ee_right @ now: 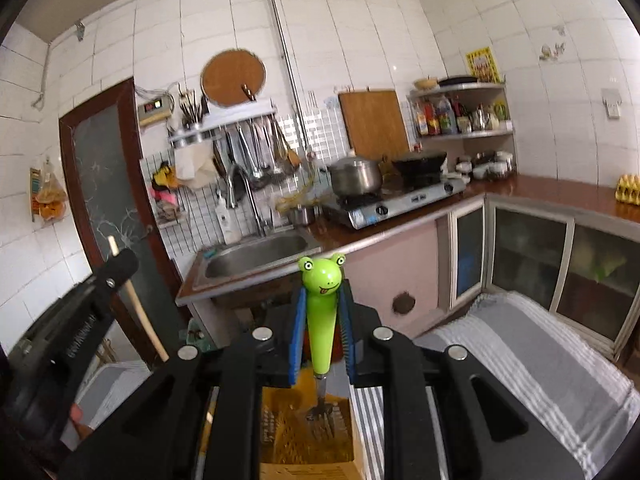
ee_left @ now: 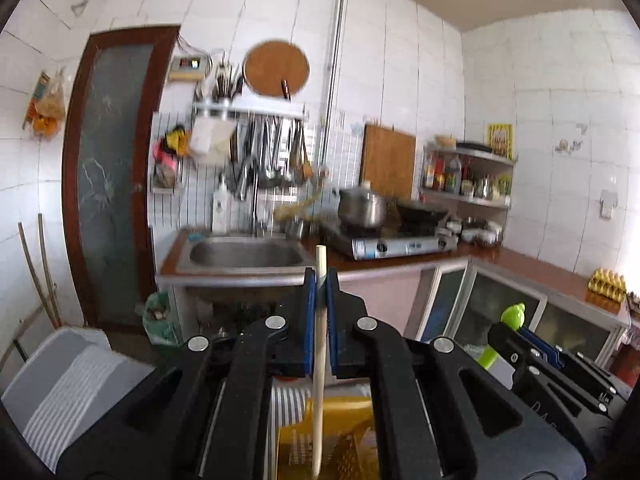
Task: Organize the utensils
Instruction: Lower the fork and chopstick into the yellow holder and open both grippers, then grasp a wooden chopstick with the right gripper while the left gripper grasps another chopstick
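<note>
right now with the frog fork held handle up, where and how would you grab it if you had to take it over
Take the frog fork by the free frog head above the pads of the right hand-held gripper, coming from above or from the front. The green handle stands upright and tapers downward, so the wider head gives purchase. The metal tines hang low over the yellow basket, blocked by the hand-held gripper's body.

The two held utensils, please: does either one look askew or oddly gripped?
Nothing stands out. The left gripper is shut on an upright wooden stick; the right gripper holds the frog fork upright, tines down over a yellow basket.
</note>
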Demonstrator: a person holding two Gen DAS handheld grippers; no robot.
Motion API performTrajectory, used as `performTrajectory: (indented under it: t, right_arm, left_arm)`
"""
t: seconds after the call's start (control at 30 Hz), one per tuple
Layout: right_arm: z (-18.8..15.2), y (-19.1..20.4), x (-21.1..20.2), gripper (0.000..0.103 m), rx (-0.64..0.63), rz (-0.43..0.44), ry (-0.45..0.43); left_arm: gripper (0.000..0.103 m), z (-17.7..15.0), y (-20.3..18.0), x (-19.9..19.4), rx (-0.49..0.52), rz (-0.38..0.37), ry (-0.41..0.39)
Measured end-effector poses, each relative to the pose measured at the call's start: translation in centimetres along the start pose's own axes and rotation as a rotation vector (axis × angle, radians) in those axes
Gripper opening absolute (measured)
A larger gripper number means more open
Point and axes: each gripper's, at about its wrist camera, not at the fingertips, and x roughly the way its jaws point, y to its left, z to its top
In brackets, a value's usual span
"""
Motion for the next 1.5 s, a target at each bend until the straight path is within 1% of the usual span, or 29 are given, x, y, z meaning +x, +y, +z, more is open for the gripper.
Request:
performTrajectory:
  t: [0.1,0.2,0.27,0.4,0.43,0.47,0.5,0.53,0.57,0.63,0.67,0.73,0.77,0.8,0.83,0.9,1.07,1.2,1.33,1.4,1.5]
  right_arm:
    - [-1.9,-0.1,1.6,0.017,-0.033,-0.023,0.043]
    - [-3.3,-0.2,2.8,0.017,-0.065,-0.034,0.073]
    - [-4.1,-0.1,3.6,0.017,-0.105,-0.048,0.098]
    - [-4.8,-0.1,3.7,0.018,-0.147,-0.042,0.143]
    - [-4.8,0.0,3.5,0.026,-0.157,-0.046,0.149]
    - [-4.8,0.0,2.9,0.035,-0.176,-0.066,0.143]
    - [-4.7,0.0,2.4,0.054,-0.183,-0.075,0.135]
    - [-4.6,0.0,1.7,0.059,-0.189,-0.081,0.125]
    - [-4.5,-0.2,0.8,0.059,-0.196,-0.085,0.119]
    - [-4.0,-0.6,-0.4,0.059,-0.192,-0.092,0.119]
    - [-3.9,-0.8,-1.0,0.059,-0.187,-0.092,0.120]
    - [-3.8,-1.5,-2.8,0.060,-0.174,-0.087,0.122]
    - [-4.0,-1.7,-3.7,0.061,-0.177,-0.091,0.120]
    - [-4.1,-1.8,-4.5,0.063,-0.181,-0.095,0.116]
    - [-4.3,-1.8,-5.1,0.064,-0.185,-0.096,0.115]
    - [-5.0,-2.1,-6.6,0.064,-0.188,-0.090,0.121]
    - [-7.0,-3.0,-8.9,0.064,-0.175,-0.084,0.149]
    - [-9.4,-3.6,-10.4,0.065,-0.165,-0.078,0.187]
    - [-12.0,-4.2,-11.0,0.065,-0.166,-0.072,0.237]
    - [-13.5,-4.5,-10.9,0.065,-0.171,-0.074,0.265]
    - [-15.4,-4.9,-10.6,0.065,-0.171,-0.076,0.313]
  left_arm:
    - [0.004,-2.3,0.3,1.2,0.043,0.026,0.038]
    - [0.004,-3.7,0.9,2.2,0.054,0.042,0.095]
    - [0.004,-4.5,1.5,2.4,0.052,0.052,0.127]
    - [0.005,-4.9,2.5,1.8,0.053,0.074,0.152]
    - [0.009,-4.7,2.7,1.3,0.054,0.079,0.151]
    - [0.013,-4.6,3.0,0.7,0.050,0.084,0.155]
    - [0.028,-4.3,3.1,0.2,0.046,0.090,0.161]
    - [0.042,-4.0,3.5,-0.7,0.039,0.105,0.169]
    - [0.046,-3.8,3.7,-1.4,0.033,0.116,0.163]
    - [0.064,-3.3,4.3,-3.1,0.023,0.136,0.153]
    - [0.068,-3.2,4.5,-3.9,0.028,0.146,0.155]
    - [0.082,-3.2,4.8,-5.8,0.045,0.164,0.150]
    - [0.086,-3.2,4.8,-6.5,0.057,0.173,0.147]
    - [0.094,-3.4,4.8,-7.4,0.074,0.186,0.146]
    - [0.098,-3.5,4.8,-8.0,0.084,0.192,0.148]
    - [0.098,-4.1,4.9,-9.5,0.102,0.194,0.157]
    - [0.098,-6.7,5.1,-11.9,0.117,0.159,0.221]
    - [0.098,-9.0,5.3,-13.3,0.128,0.148,0.236]
    - [0.098,-11.6,6.1,-14.0,0.084,0.139,0.266]
    - [0.098,-13.2,6.7,-14.0,0.049,0.127,0.302]
    - [0.098,-15.3,7.4,-13.4,0.017,0.104,0.378]
